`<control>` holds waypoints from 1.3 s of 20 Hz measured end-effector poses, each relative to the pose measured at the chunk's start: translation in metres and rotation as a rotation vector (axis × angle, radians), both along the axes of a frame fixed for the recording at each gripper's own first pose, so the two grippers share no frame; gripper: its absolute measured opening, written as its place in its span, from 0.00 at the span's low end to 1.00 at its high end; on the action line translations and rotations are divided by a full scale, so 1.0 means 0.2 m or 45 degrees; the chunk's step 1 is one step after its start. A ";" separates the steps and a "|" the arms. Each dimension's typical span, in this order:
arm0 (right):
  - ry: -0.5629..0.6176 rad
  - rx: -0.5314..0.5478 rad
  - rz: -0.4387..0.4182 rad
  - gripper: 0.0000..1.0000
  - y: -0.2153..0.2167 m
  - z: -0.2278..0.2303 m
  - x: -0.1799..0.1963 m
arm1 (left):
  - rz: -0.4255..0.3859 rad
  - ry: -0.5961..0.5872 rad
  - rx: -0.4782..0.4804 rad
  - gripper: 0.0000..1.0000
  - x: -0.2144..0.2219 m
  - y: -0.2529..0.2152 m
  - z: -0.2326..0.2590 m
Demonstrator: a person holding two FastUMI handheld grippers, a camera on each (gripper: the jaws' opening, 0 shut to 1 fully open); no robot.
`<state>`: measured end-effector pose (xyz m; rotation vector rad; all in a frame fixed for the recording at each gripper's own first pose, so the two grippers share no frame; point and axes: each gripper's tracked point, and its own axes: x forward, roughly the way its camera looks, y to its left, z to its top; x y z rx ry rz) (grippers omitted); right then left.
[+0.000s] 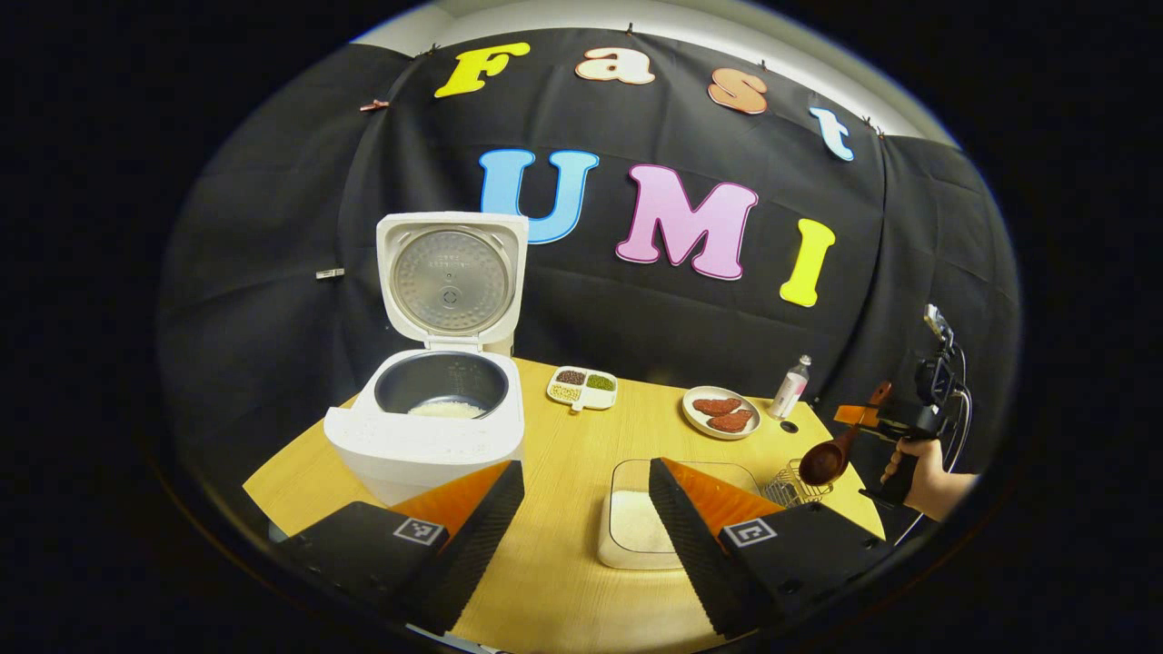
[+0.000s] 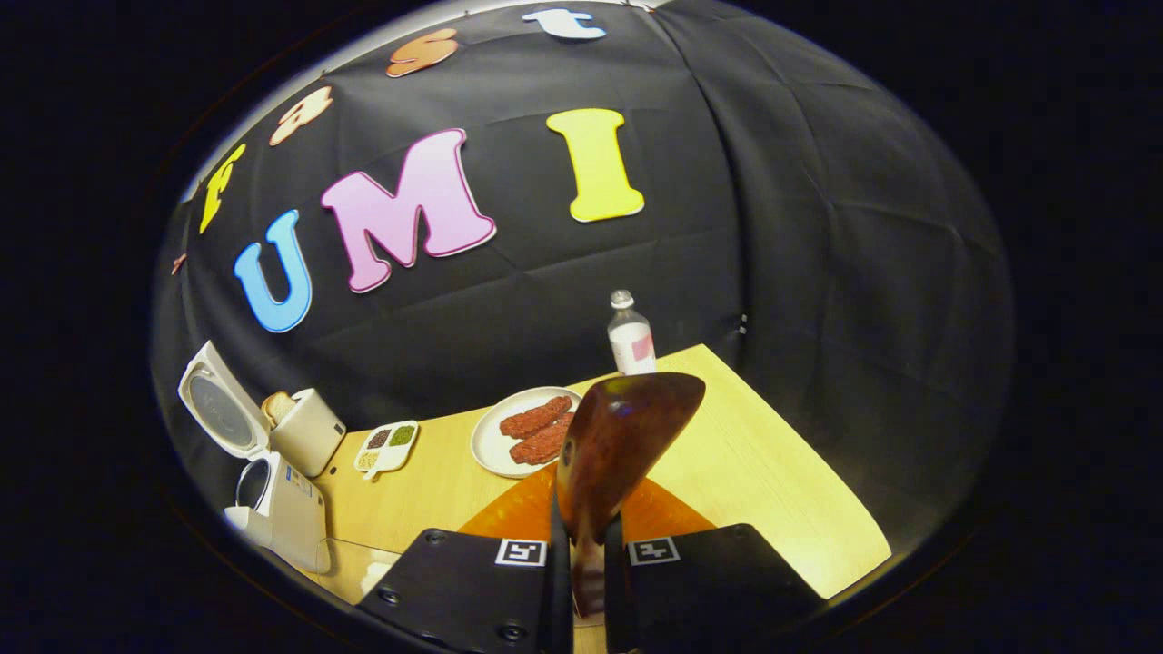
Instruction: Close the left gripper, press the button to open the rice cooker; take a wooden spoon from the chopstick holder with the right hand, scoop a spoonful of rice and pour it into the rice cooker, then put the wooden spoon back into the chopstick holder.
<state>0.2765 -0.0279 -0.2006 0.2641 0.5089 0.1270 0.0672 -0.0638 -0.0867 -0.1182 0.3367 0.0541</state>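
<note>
**Spoon in hand above the holder: the return looks like the step to finish**

Your right tongs (image 2: 586, 581) are clamped on the handle of the wooden spoon (image 2: 618, 445), both fingers pressing it, with the bowl standing up ahead of the camera. From the left gripper view, the same spoon (image 1: 825, 461) hangs bowl-down and tilted just above the wire chopstick holder (image 1: 795, 486), which stands at the right end of the worktop (image 1: 563, 563) beside the clear rice container (image 1: 636, 527). The hand (image 1: 927, 477) carrying that tool is off the worktop's right edge.

Your left tongs (image 1: 586, 518) stand wide apart and hold nothing, low over the near edge of the worktop.

The rice cooker (image 1: 427, 427) is at the left with its lid (image 1: 452, 277) swung fully up, so the button press is done. White rice lies in the inner pot. The spoon's bowl looks empty, though its hollow is not clearly visible. With rice in the pot and the spoon by the holder, I judge the pour done and the return under way; a fresh pickup cannot be ruled out.

If so, line the spoon up over the holder's opening, lower it until the wire takes its weight, and only then part the fingers. The holder is light wire, so a sideways nudge could tip it.
</note>
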 end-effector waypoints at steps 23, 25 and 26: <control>0.133 -0.175 -0.243 0.99 -0.21 -0.06 -0.39 | 0.354 -0.213 0.238 0.95 -0.04 0.86 0.48; 0.083 -0.207 -0.243 0.99 -0.23 0.03 -0.48 | 0.339 -0.238 0.247 0.95 0.04 0.91 0.59; 0.064 -0.235 -0.237 0.99 -0.24 0.06 -0.52 | 0.323 -0.258 0.234 0.95 0.10 0.93 0.67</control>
